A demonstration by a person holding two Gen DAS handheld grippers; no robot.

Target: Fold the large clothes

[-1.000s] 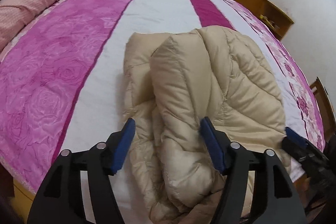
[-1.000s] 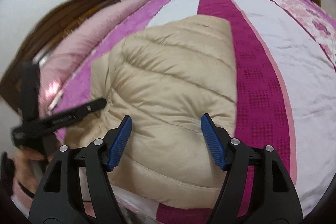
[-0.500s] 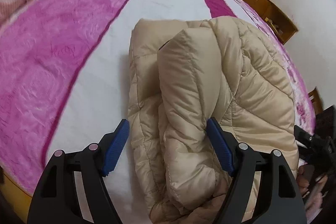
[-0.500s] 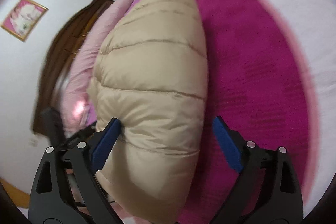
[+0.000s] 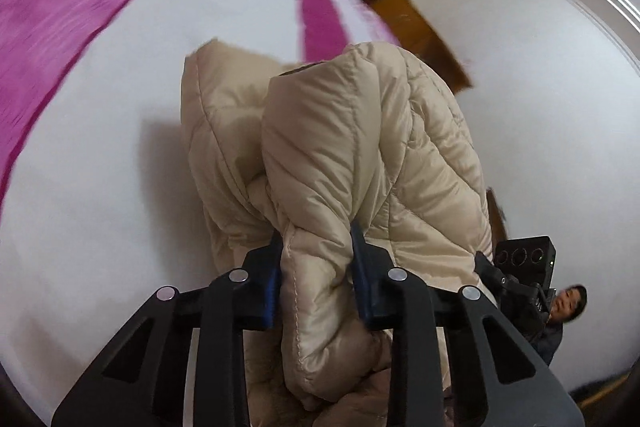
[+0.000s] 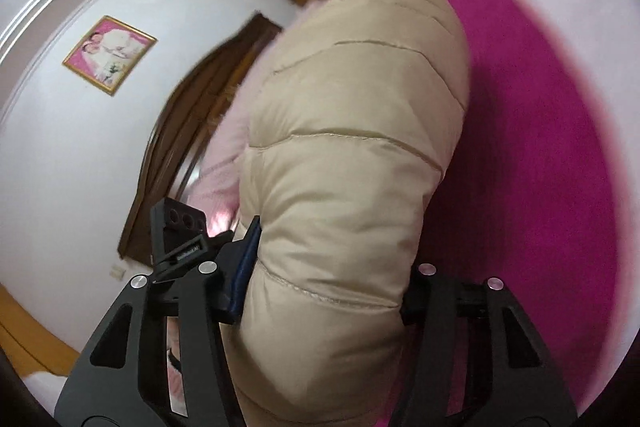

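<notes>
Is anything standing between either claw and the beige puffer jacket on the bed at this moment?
Nothing visible. The left claw is closing on a bunched fold of the jacket, and the right claw is closing around its padded edge, pads against the fabric.

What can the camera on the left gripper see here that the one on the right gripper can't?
Only the left view shows the white stripe of the bedspread and a person at the edge. Only the right view shows a framed picture on the wall and the dark headboard. Both show the beige puffy jacket, with the left gripper and the right gripper each closing on a fold of it.
</notes>
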